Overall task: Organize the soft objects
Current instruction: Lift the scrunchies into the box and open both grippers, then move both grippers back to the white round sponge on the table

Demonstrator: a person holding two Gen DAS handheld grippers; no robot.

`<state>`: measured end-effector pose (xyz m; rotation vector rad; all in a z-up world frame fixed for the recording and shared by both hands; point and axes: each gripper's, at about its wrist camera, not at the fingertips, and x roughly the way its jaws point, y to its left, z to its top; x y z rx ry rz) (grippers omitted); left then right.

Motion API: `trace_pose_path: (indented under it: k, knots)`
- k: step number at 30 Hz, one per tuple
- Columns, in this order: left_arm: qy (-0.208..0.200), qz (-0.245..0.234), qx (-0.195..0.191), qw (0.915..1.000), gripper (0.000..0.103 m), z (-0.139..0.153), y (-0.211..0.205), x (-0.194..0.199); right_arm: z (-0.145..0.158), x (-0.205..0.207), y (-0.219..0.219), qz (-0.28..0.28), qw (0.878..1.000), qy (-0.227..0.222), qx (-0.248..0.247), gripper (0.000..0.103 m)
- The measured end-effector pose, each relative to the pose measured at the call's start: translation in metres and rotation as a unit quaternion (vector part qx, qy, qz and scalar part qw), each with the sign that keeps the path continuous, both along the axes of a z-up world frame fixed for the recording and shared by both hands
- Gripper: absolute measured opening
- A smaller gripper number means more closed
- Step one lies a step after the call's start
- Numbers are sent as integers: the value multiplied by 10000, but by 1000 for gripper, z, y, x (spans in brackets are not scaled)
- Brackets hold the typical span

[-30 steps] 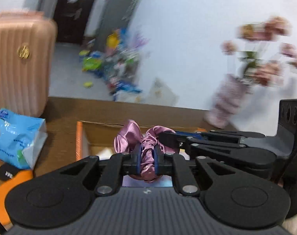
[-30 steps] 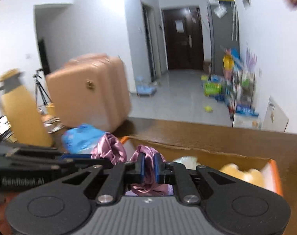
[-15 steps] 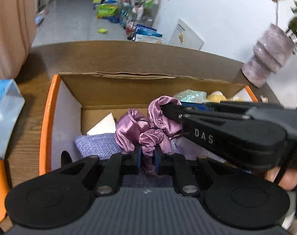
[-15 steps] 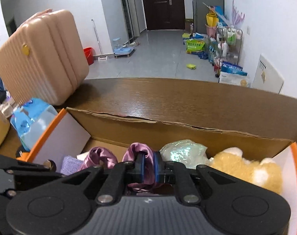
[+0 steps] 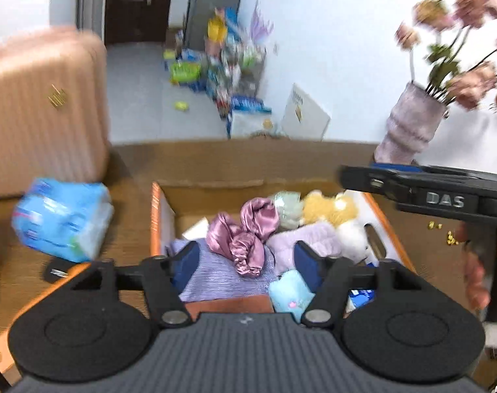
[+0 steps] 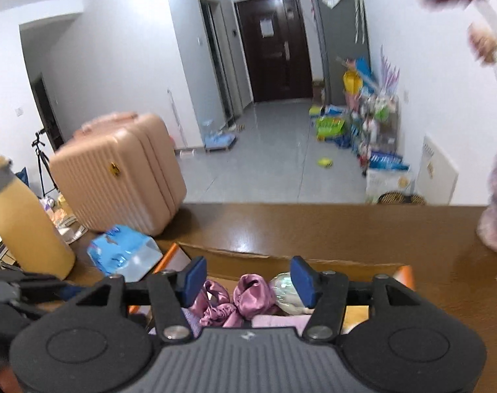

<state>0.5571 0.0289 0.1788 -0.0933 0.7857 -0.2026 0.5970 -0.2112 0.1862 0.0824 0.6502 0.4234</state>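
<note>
A pink satin scrunchie (image 5: 245, 240) lies loose in the orange-edged cardboard box (image 5: 155, 216), on a lilac cloth (image 5: 215, 275). Beside it are a yellow plush (image 5: 330, 206), a pale shiny ball (image 5: 286, 204), a lavender fluffy item (image 5: 309, 240) and a light blue plush (image 5: 289, 290). My left gripper (image 5: 248, 262) is open and empty, above the box. My right gripper (image 6: 248, 278) is open and empty too, with the scrunchie (image 6: 235, 301) below it. The right gripper also shows at the right of the left wrist view (image 5: 412, 186).
A blue tissue pack (image 5: 63, 219) lies left of the box on the brown table (image 6: 330, 229). A pink suitcase (image 6: 117, 173) stands behind it. A yellow bottle (image 6: 22, 226) is at far left. A vase with flowers (image 5: 412, 124) stands at the right.
Both grippers have opened and let go of the scrunchie, which now lies in the box. Both have pulled back and lifted.
</note>
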Motion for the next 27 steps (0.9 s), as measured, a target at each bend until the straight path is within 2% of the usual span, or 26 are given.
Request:
trace_pose_path:
  k: [5,8,10,13,16,21,24,27]
  knots:
    - [-314,112,69,9994,71,39,2,-53,33,-53,-36,-188,9996,-178,-82,62]
    - [-487,131,156,9986,75,46,-3,-77,38,-81,-49,-255,9993,-260,-41,62]
    - [-674,221,191,9973,80,41,-6,-98,36,-104,-56,-221,9991,-370,23,63]
    - [-957,375,382,9940,81,19,-13,-139,22,-154,-64,-133,9972,-737,-25,63]
    - [-1168,294,302,9923,82,-11,-21,-194,-5,-209,-70,-38,9935,-1137,-48,69]
    - [-1460,71,41,9892,91,-62,-40,-286,-61,-296,-88,63,9920,-1231,259,71]
    - [-1360,153,28,9906,93,-86,-49,-320,-92,-339,-92,-6,9925,-1188,288,71]
    - [-996,84,102,9949,93,-104,-57,-333,-115,-366,-103,-118,9933,-995,568,71]
